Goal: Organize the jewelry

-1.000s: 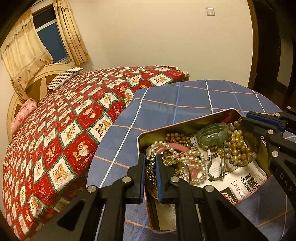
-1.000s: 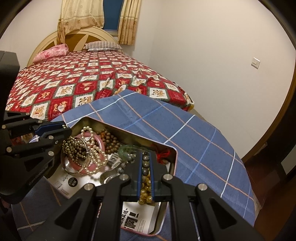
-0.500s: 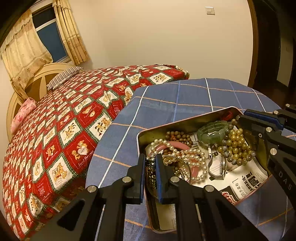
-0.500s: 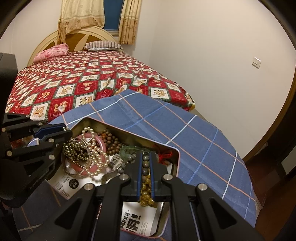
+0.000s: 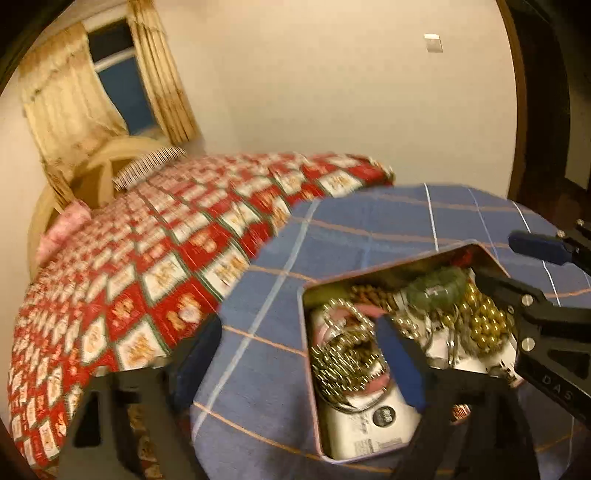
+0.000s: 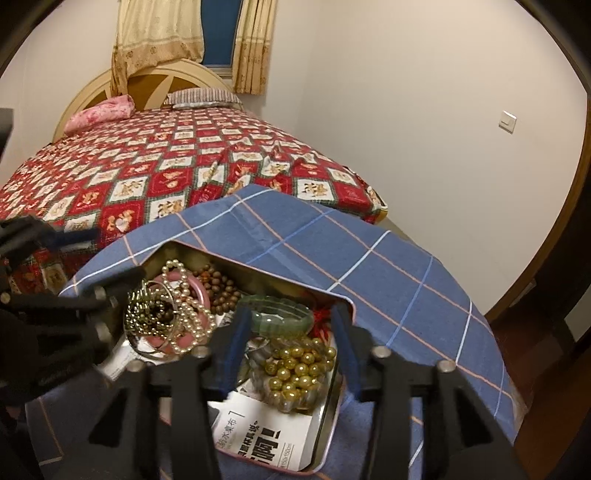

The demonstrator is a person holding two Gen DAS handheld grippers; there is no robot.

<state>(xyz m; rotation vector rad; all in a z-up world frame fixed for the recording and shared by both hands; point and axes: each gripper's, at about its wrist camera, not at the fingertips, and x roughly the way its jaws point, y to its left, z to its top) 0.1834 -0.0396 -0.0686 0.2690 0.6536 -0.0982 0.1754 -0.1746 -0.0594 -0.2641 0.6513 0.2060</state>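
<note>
1. We see the jewelry lying in an open metal tin (image 6: 334, 402), which sits on the table under a blue checked cloth (image 6: 388, 266)
2. Inside the tin, a gold bead strand (image 6: 295, 373) is heaped at the right, with a green bangle (image 6: 280, 317) just behind it
3. At the tin's left, a pearl strand (image 6: 192, 325) tangles over a pink bangle (image 6: 201, 295) and a cluster of small gold beads (image 5: 343, 354); brown wooden beads (image 6: 218, 282) lie toward the back
4. Printed paper (image 6: 258, 435) lines the tin's floor beneath the pieces
5. Our right claw (image 6: 291, 347) has just been opening; its pads stand apart on either side of the gold bead strand without pressing on it
6. Our left claw (image 5: 295, 354) has just sprung wide, one finger outside the tin's left wall and the other over the small gold beads, gripping nothing
7. Beyond the table stands a bed (image 6: 177, 166) with a red patterned cover, a curtained window (image 6: 218, 33) behind it
</note>
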